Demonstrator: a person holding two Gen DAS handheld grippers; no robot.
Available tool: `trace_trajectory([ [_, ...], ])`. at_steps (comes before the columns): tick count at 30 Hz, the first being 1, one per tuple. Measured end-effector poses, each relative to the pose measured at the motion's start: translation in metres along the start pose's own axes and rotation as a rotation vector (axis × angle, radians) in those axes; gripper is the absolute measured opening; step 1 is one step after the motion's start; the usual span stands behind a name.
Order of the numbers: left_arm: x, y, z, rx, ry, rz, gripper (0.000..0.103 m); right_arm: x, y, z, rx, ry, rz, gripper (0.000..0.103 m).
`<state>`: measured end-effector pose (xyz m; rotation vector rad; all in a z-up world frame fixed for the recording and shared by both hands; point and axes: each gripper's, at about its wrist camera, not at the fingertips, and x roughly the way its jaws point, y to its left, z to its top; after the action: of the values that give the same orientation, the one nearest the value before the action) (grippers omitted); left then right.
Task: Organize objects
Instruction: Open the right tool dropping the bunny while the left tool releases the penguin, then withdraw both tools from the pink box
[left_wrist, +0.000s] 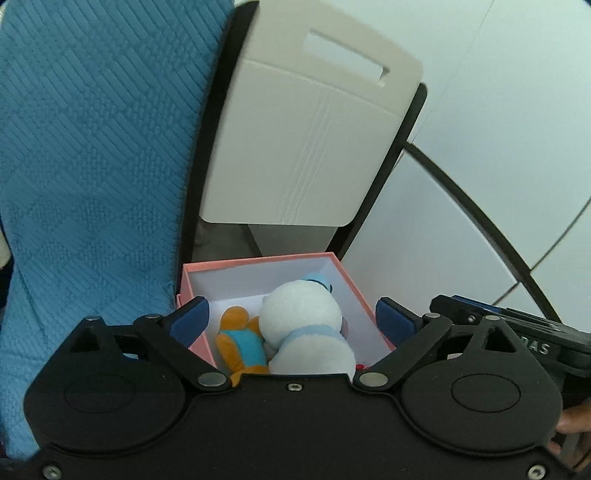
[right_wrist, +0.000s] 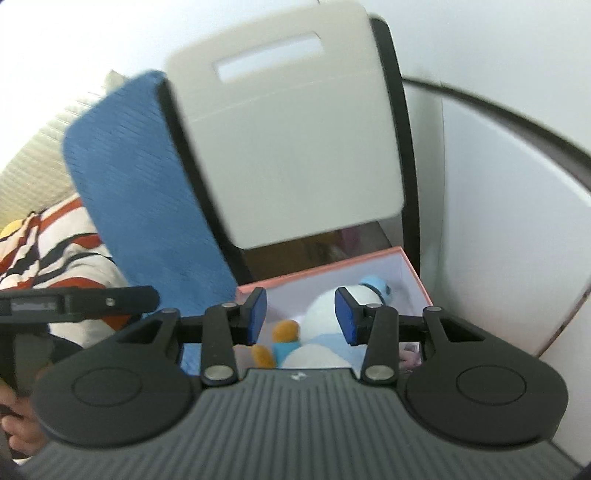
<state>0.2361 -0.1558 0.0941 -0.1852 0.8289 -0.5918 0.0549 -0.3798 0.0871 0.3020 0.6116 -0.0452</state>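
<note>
White panelled walls (left_wrist: 498, 110) fill the background behind a chair, and black curved bars run across them. At far left in the left wrist view hangs a blue knitted textured cloth (left_wrist: 92, 166), draped down the chair's side; the right wrist view shows the same cloth with a red, white and black striped fabric (right_wrist: 55, 243) beside it. Next comes the beige plastic chair back with a rectangular handle slot (left_wrist: 306, 140), framed in black. Below it sits the open pink cardboard box with a white inside (left_wrist: 343, 273). Inside the box lie a small orange plush toy in a light-blue vest (left_wrist: 240, 339) on the left and, touching it on the right, a round white plush toy with a pale-blue cap and scarf (left_wrist: 303, 317).

The left gripper (left_wrist: 291, 314) hovers above the box with its blue-padded jaws spread wide, straddling the box, nothing pressed between them. The right gripper (right_wrist: 301, 314), blurred, hangs over the same box with its jaws partly apart and empty; the white plush shows through the gap below.
</note>
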Motion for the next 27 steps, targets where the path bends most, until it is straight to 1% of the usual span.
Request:
trace_trajectory([
  [2,-0.011,0.004,-0.006,0.004,-0.014,-0.001,0.101,-0.013,0.012,-0.007,-0.005,-0.016,0.018,0.044],
  [5,-0.023,0.010,-0.018,0.011,-0.016,-0.012,0.102,-0.029,0.025,-0.019,-0.009,-0.036,0.032,0.044],
  [7,-0.028,0.015,-0.028,0.007,-0.013,-0.037,0.102,-0.034,0.030,-0.032,-0.019,-0.061,0.008,0.044],
  [8,-0.030,0.017,-0.033,0.008,-0.011,-0.043,0.102,-0.035,0.031,-0.038,-0.012,-0.063,0.010,0.046],
  [12,-0.040,0.020,-0.053,0.040,-0.008,-0.014,0.102,-0.035,0.029,-0.061,0.057,-0.034,0.030,0.045],
  [18,-0.053,0.021,-0.077,0.070,-0.010,0.015,0.102,-0.044,0.028,-0.096,0.104,-0.017,-0.014,0.046],
  [22,-0.059,0.023,-0.092,0.060,-0.017,0.007,0.103,-0.048,0.029,-0.115,0.110,-0.016,-0.048,0.046],
  [25,-0.061,0.025,-0.104,0.056,-0.018,0.017,0.103,-0.049,0.027,-0.126,0.146,-0.011,-0.056,0.050],
  [27,-0.062,0.027,-0.111,0.049,-0.023,0.029,0.103,-0.047,0.027,-0.135,0.149,0.003,-0.069,0.050],
])
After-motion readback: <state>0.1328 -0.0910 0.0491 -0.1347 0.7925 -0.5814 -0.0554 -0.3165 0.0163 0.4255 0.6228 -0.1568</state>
